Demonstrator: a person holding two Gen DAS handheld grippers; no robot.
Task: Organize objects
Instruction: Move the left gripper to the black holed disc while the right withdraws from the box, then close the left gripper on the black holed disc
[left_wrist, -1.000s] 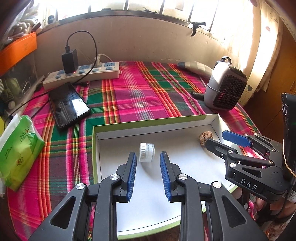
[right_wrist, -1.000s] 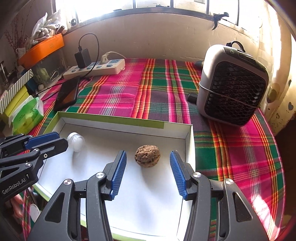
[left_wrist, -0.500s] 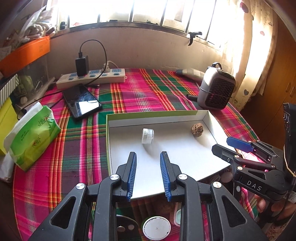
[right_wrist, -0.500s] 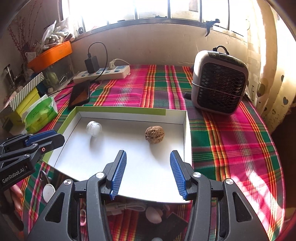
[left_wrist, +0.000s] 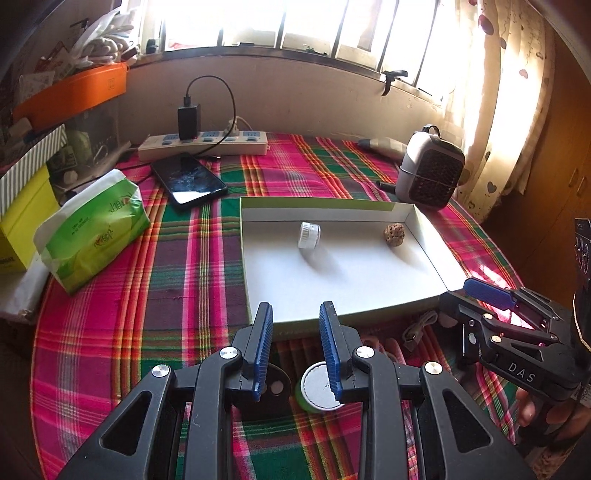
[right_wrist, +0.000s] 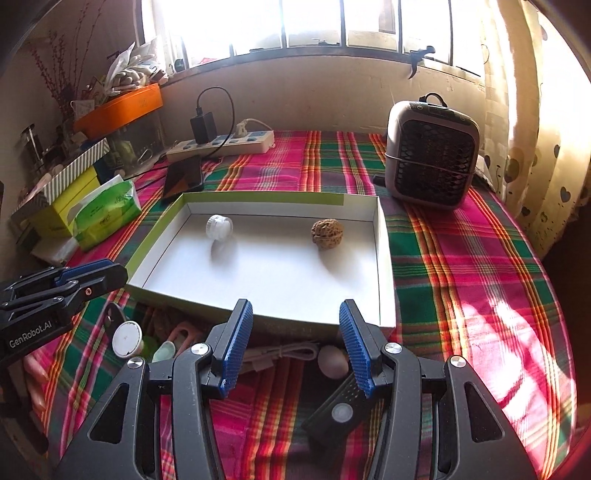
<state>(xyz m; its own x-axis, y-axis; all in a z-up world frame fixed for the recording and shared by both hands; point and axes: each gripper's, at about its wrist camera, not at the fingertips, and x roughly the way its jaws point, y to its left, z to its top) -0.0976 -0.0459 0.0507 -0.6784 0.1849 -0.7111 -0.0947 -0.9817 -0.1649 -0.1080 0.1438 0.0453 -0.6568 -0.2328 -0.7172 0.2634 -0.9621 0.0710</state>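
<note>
A white box lid with a green rim (left_wrist: 258, 201) (right_wrist: 384, 266) lies on the plaid cloth. Inside it lie a small white jar (left_wrist: 308, 235) (right_wrist: 218, 228) on its side and a walnut (left_wrist: 393, 233) (right_wrist: 327, 230). My left gripper (left_wrist: 296, 317) is open and empty, just in front of the lid's near edge. My right gripper (right_wrist: 296, 314) is open and empty, at the lid's near right edge. Below the grippers lie a green jar with a white cap (left_wrist: 318, 387) (right_wrist: 127, 339), a white cable (right_wrist: 284, 350), an egg-like object (right_wrist: 332, 362) and a black remote (right_wrist: 340, 413).
A small fan heater (right_wrist: 430, 158) (left_wrist: 428, 173) stands at the back right. A power strip with a charger (left_wrist: 203, 142) and a phone (left_wrist: 188, 181) lie at the back. A green tissue pack (left_wrist: 88, 229) and yellow boxes (right_wrist: 62, 206) are at the left.
Both grippers have pulled back and up from inside the lid. The jar and walnut stay in the lid. Loose objects in front of the lid have come into view.
</note>
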